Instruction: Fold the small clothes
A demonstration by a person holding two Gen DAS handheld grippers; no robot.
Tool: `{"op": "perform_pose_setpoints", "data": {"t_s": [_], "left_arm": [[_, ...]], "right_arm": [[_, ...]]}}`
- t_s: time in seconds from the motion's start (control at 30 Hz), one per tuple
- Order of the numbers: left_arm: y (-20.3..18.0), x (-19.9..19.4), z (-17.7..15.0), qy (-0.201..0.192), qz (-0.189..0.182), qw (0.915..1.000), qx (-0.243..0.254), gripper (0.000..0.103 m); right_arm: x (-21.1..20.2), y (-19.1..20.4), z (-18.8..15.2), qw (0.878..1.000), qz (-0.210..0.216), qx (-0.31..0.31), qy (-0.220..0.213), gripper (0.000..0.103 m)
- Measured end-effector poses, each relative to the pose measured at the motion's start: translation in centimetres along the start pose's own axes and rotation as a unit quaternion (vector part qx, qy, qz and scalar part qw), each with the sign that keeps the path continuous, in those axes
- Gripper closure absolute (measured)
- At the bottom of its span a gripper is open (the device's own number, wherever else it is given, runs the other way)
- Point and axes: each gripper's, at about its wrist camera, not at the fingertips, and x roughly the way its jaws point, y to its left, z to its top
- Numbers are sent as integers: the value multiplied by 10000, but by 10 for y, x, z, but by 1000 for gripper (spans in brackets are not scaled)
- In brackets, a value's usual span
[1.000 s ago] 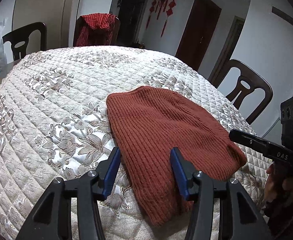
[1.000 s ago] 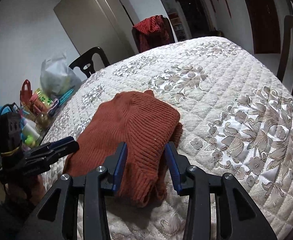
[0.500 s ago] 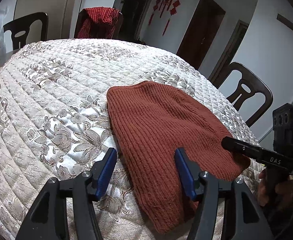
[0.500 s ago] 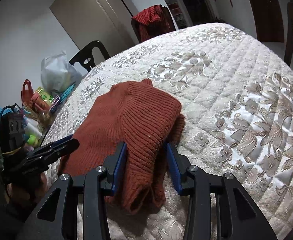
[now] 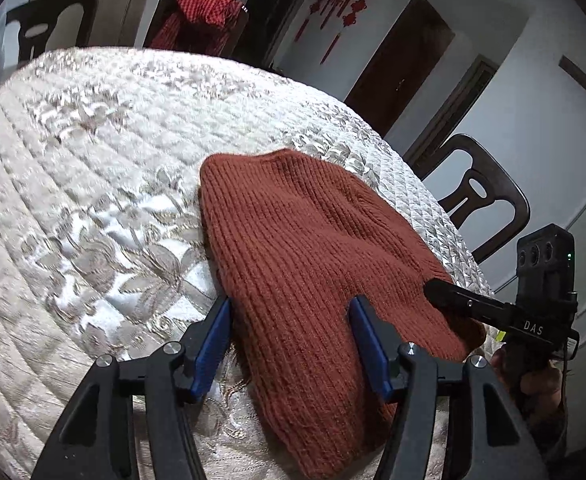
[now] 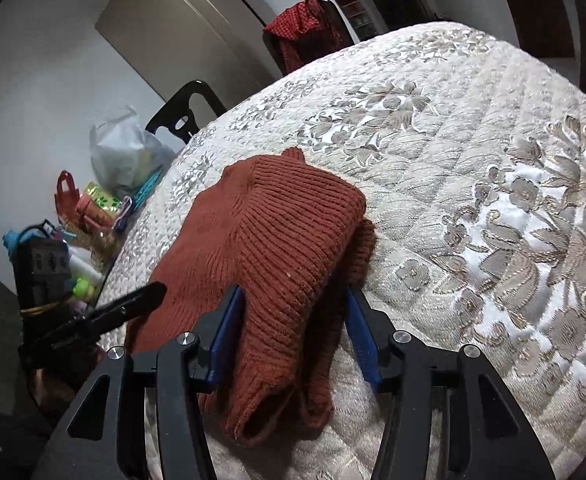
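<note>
We see a rust-red knitted garment [image 5: 313,264] lying folded on the desk, which is covered by a shiny quilted cloth [image 5: 93,200] with flower patterns. The garment sits near the edge of the desk closest to us.

Our left tongs [image 5: 291,336] have their two blue fingers [image 5: 213,344] on either side of the near end of the garment. The jaws have just been opening. The knit lies between them, but the fingers do not squeeze it, so the left tongs are spread.

Our right tongs [image 6: 293,328] stand over the other near corner, where the folded layers hang a little over the edge. Their jaws have just been opening too. The thick fold is between the blue fingers [image 6: 227,332], and there is a gap beside the right finger, so they are spread and not pinching.

In the left view, the right tongs [image 5: 477,308] come in from the right with a hand [image 5: 533,384] under them. In the right view, the left tongs [image 6: 105,312] show as a black tip near the garment's left edge.

Dark chairs [image 5: 481,196] stand around the desk. One far chair has a red cloth [image 6: 305,24] draped on it. A white bag [image 6: 129,152] and small colourful things [image 6: 89,208] sit off to the left side.
</note>
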Motion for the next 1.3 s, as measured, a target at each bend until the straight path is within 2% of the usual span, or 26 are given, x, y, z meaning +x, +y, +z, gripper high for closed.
{"op": "perform_pose_setpoints", "data": {"t_s": [0.13,0.3,0.47,0.67,1.3], "left_arm": [[-6,0,-5,-19,112,9999,90,40],[-10,5,-4,-4,217,9996,201,43],[-19,4,-2,-82,355,9982,470,57],[-25,-3,1,-179,411,9972,598,66],[-25,-38,1,-539,278,9957,703,68]], "right_arm": [[1,2,-2,9999,51,9,125,59],[3,-4,-1,9995,215,161,138,63],[4,-1,1,9997,184,103,144,68],[-3,8,-1,9999,135,-2,-4,74],[-17,48,3,9985,285,-381,-252,76]]}}
